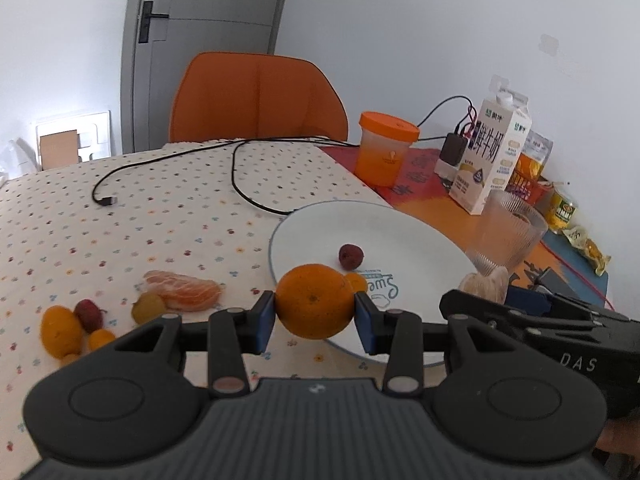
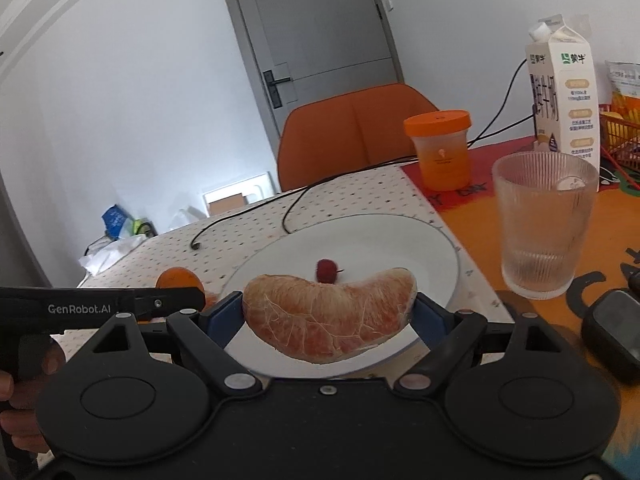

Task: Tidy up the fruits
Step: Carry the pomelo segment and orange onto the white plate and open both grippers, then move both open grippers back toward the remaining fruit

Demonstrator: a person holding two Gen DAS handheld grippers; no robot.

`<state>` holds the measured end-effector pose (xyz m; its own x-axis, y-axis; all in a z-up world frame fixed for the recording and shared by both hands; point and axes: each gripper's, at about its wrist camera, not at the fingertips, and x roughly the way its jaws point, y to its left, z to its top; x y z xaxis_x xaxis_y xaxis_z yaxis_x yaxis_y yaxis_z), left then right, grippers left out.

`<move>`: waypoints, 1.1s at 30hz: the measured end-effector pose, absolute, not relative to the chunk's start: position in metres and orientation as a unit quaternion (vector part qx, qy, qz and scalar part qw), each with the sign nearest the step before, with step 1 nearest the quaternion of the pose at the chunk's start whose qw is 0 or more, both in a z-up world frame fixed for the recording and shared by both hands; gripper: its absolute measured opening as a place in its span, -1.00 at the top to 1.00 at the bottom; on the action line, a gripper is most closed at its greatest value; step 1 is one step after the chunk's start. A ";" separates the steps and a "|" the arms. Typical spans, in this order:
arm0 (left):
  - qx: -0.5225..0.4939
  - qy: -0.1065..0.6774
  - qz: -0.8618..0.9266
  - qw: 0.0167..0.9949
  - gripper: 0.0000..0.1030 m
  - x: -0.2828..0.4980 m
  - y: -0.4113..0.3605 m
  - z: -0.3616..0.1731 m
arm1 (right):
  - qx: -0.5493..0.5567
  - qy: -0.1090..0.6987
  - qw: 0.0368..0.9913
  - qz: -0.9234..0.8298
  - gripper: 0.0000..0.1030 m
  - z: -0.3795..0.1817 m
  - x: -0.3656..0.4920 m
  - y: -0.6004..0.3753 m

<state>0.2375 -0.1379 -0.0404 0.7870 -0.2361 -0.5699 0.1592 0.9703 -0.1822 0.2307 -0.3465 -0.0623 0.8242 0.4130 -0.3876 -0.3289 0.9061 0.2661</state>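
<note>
While the left gripper [image 1: 315, 316] pinches a firm, smooth orange [image 1: 315, 301] at the white plate's [image 1: 420, 236] near rim, the right gripper [image 2: 329, 314], spread wide, clamps a soft, tearable pomelo segment [image 2: 329, 314] by its tips above it.

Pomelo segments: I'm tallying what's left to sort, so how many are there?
2. One pomelo segment is held in the right gripper over the plate; another peeled segment lies on the dotted tablecloth.
</note>
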 end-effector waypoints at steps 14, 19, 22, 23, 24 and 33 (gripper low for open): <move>-0.054 0.329 -0.120 0.935 0.21 0.263 -0.161 -0.055 | 0.082 0.218 0.954 0.190 -0.66 -0.072 0.242 -0.351; -0.060 0.339 -0.125 0.931 0.21 0.268 -0.164 -0.057 | 0.083 0.213 0.955 0.189 -0.74 -0.072 0.242 -0.352; -0.060 0.330 -0.119 0.935 0.15 0.264 -0.161 -0.053 | 0.087 0.211 0.956 0.186 -0.77 -0.070 0.241 -0.354; -0.061 0.326 -0.119 0.936 0.14 0.262 -0.160 -0.052 | 0.089 0.211 0.955 0.187 -0.77 -0.070 0.240 -0.355; -0.062 0.326 -0.118 0.936 0.13 0.261 -0.158 -0.050 | 0.090 0.211 0.955 0.187 -0.77 -0.069 0.239 -0.355; -0.065 0.323 -0.091 0.940 -0.48 0.239 -0.137 -0.043 | 0.117 0.210 0.953 0.183 -0.94 -0.068 0.222 -0.350</move>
<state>0.2393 -0.1370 -0.0433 0.7748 -0.2123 -0.5954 0.1281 0.9751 -0.1809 0.2219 -0.3504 -0.0684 0.8450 0.3978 -0.3574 -0.2994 0.9057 0.3003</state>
